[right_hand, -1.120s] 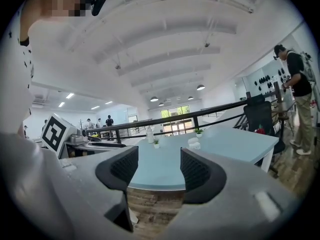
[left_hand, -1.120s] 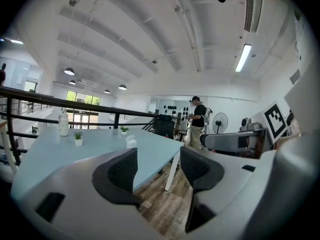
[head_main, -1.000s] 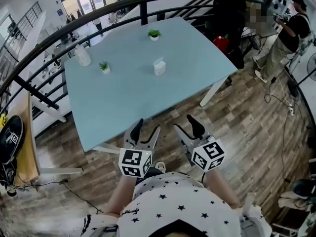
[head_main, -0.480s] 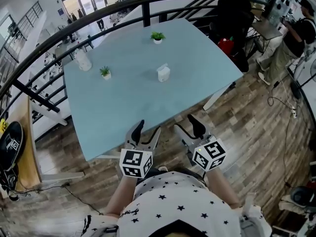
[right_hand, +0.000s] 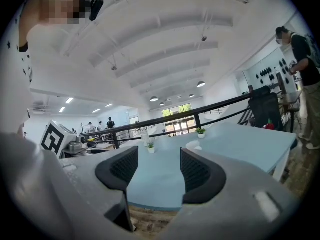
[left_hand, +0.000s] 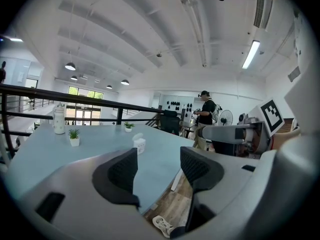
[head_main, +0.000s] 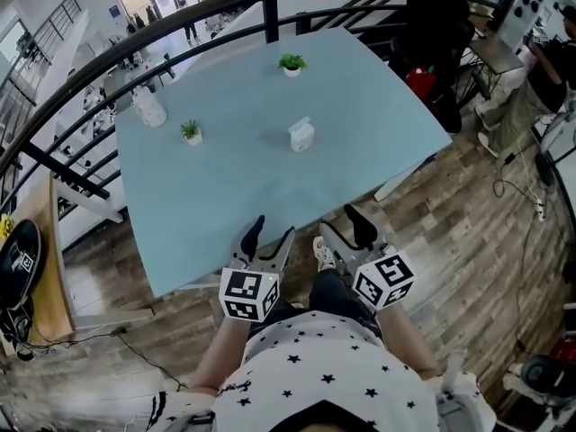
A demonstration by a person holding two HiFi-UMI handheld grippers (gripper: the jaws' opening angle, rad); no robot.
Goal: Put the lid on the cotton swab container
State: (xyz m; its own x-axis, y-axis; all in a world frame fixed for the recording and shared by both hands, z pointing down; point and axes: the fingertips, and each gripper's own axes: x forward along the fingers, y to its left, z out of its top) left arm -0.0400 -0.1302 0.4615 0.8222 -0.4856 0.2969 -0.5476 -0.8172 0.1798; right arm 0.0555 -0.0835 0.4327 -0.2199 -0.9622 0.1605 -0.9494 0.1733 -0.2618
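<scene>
Cotton swab container [head_main: 301, 135] far ahead of spread fingers [left_hand: 120, 174]

It stands mid-table [head_main: 225, 196], well beyond the left gripper [head_main: 270, 232] and right gripper [head_main: 342, 226], both spread wide with nothing between them. Since a second ago the table edge has drawn nearer. Small plants [head_main: 190, 130] and a bottle [head_main: 148, 106] stand further off.

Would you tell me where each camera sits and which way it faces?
Head view: on the person's head, facing steeply down at the table; left claw, right claw, starred shirt show.
Left gripper view: on the left claw, facing across the table; its open jaws show.
Right gripper view: on the right claw, likewise; open jaws show.
Head and left gripper views share the cotton swab container.
</scene>
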